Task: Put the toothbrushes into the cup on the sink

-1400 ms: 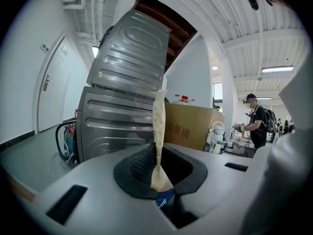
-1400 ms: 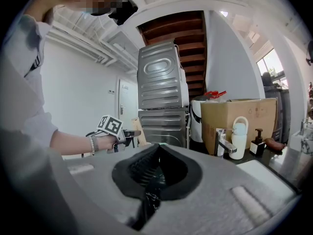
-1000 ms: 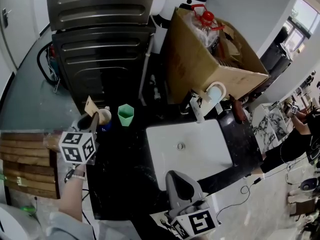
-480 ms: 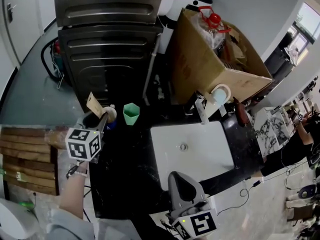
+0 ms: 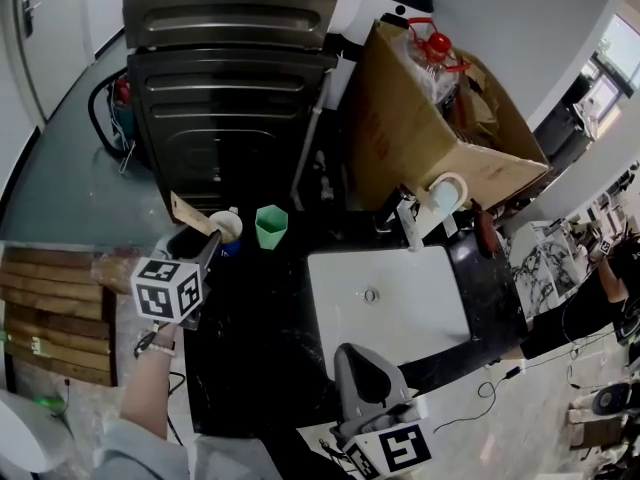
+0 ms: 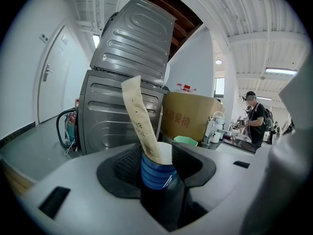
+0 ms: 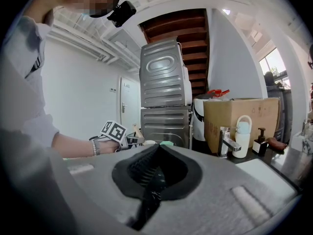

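Now left gripper (image 6: 159,156) fingers, just opened wide, flank the blue cup (image 6: 155,174); right gripper (image 7: 157,153) fingers are closed.

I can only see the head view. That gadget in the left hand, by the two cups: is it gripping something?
Observer: No. In the left gripper view the left gripper has just been opening; its jaws stand apart, with the blue cup between them, not squeezed.
Operator: And that tan strip?
Observer: A paper-wrapped toothbrush, leaning inside that cup.
Operator: The other gadget?
Observer: The right gripper is shut, with nothing between its jaws.
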Tool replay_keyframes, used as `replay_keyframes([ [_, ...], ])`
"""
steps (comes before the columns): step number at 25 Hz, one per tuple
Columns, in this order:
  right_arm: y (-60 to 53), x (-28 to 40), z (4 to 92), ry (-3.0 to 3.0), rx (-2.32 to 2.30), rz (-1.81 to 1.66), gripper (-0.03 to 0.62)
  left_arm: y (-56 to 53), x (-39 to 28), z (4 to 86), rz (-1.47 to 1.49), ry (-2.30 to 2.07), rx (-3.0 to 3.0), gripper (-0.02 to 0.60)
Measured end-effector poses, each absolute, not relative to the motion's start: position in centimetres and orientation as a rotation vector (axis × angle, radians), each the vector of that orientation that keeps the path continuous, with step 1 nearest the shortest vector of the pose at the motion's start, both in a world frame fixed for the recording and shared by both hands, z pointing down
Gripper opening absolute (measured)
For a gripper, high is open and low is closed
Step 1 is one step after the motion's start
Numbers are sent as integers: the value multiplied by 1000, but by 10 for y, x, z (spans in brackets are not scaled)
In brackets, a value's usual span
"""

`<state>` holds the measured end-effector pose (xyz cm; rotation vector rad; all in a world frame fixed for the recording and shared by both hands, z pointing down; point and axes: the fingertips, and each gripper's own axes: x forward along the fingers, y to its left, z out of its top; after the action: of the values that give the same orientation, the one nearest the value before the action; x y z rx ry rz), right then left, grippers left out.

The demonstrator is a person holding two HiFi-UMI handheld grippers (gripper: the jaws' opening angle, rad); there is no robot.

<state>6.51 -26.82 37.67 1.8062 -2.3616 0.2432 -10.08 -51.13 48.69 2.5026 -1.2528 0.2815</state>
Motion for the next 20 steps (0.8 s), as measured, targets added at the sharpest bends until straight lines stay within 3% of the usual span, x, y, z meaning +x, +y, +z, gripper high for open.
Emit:
replay_keyframes([
  [10, -271, 51, 376, -2389, 1783, 206, -2, -489, -114, 478, 241, -1234, 2508, 176],
  [20, -273, 29, 361, -2447, 1756, 156, -2, -445, -117, 447, 243, -1228, 2546, 15],
])
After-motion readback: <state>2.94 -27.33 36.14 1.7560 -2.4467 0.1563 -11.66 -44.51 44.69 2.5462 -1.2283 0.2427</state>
